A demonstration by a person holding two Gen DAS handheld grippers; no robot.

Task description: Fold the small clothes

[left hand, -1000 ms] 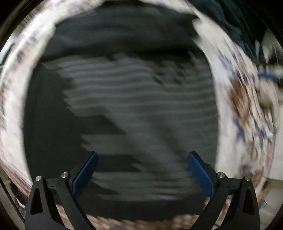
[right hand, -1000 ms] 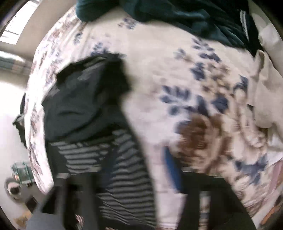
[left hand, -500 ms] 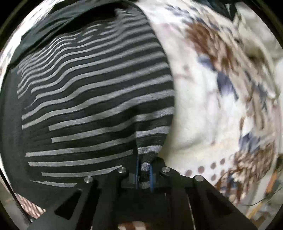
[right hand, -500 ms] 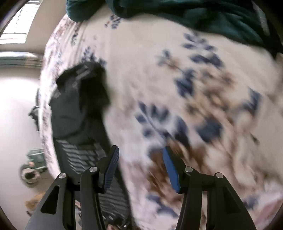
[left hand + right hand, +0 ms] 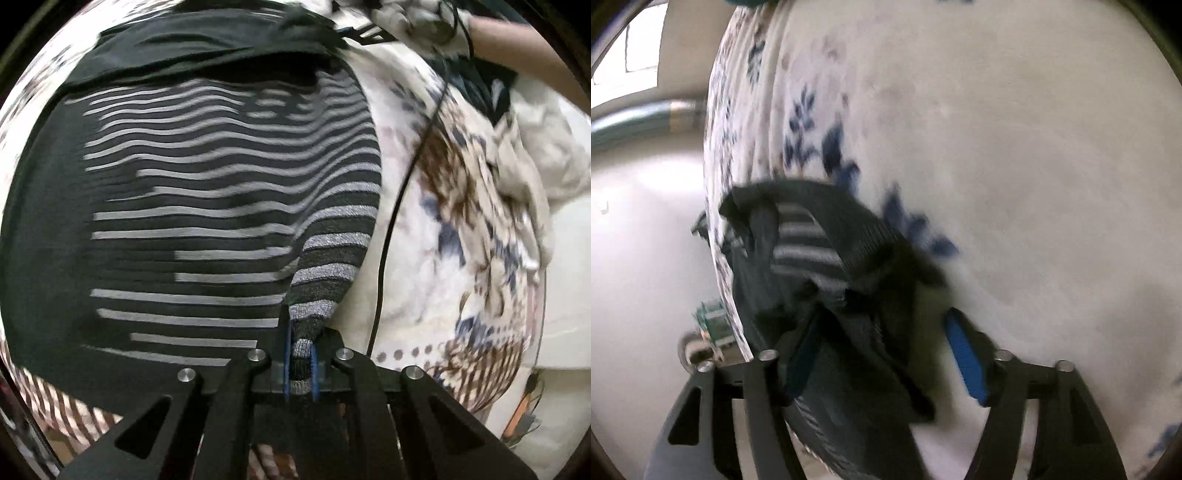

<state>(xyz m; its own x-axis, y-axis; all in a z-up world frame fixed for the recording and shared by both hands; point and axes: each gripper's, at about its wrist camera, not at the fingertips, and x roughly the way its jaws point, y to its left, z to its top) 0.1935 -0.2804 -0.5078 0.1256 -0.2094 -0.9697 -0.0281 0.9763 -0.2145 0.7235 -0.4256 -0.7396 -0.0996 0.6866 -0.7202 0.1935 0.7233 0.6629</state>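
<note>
A black garment with grey stripes (image 5: 207,206) lies spread on a floral bedspread (image 5: 443,236). My left gripper (image 5: 299,365) is shut on its near right corner, with the striped cloth pinched between the blue pads. In the right wrist view the same garment (image 5: 827,258) lies bunched at the bed's left edge. My right gripper (image 5: 886,354) is open, its fingers standing on either side of the garment's dark upper edge, low over the cloth.
A cream cloth pile (image 5: 532,147) and dark clothes (image 5: 480,85) lie at the far right of the bed. A black cable (image 5: 399,192) runs over the bedspread. A person's forearm (image 5: 524,59) is at top right. The bed's edge (image 5: 716,206) drops to the floor at left.
My left gripper closed on the striped garment's corner and keeps hold of it. My right gripper, still open, moved down and in to the garment's far end.
</note>
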